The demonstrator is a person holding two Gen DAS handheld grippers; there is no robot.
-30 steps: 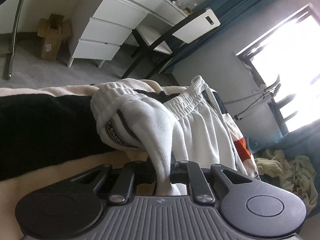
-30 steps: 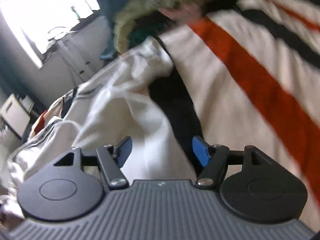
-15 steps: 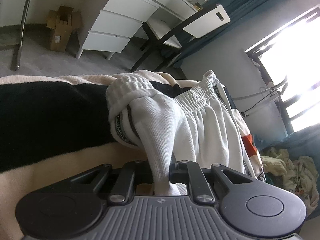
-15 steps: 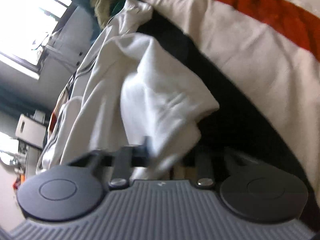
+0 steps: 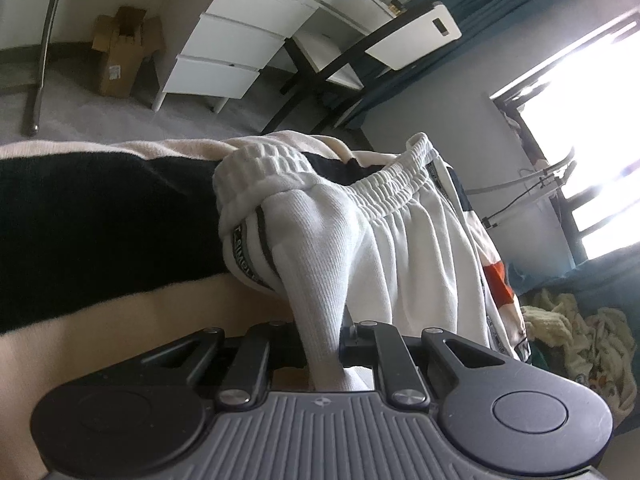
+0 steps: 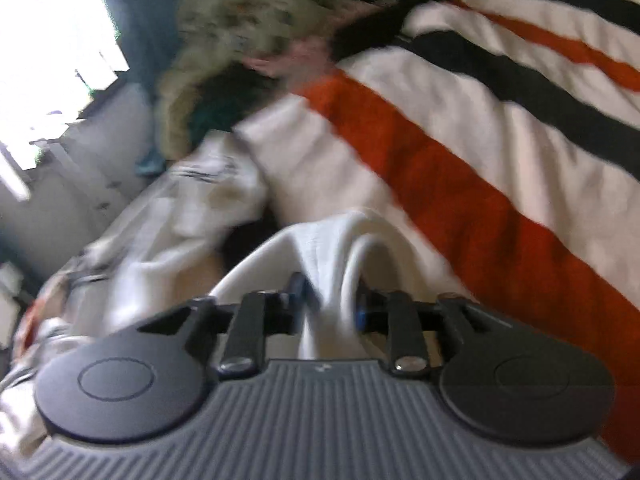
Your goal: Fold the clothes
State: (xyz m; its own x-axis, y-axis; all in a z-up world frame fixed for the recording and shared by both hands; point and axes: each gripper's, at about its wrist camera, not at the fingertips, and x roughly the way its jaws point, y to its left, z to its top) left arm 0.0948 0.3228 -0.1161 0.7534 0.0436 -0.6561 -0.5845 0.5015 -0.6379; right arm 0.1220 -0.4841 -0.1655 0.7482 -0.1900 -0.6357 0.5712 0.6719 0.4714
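White ribbed shorts [image 5: 384, 248] with an elastic waistband and a dark side stripe lie on a striped blanket [image 5: 100, 216]. My left gripper [image 5: 322, 340] is shut on a bunched fold of the shorts near the waistband. In the right wrist view, which is blurred, my right gripper [image 6: 332, 300] is shut on another white fold of the shorts [image 6: 332, 248], lifted a little off the orange, black and cream blanket [image 6: 460, 160]. The rest of the shorts [image 6: 160, 240] trails off to the left.
A pile of pale and green clothes [image 5: 580, 332] lies at the bed's far end, and also shows in the right wrist view [image 6: 248, 20]. Beyond the bed stand a white drawer desk [image 5: 240, 40], a black-framed chair [image 5: 360, 56], a cardboard box [image 5: 120, 52] and a bright window [image 5: 592, 152].
My right gripper was open over the shorts, then closed on a white fold and lifted it. My left gripper has kept its hold and drifted slightly.
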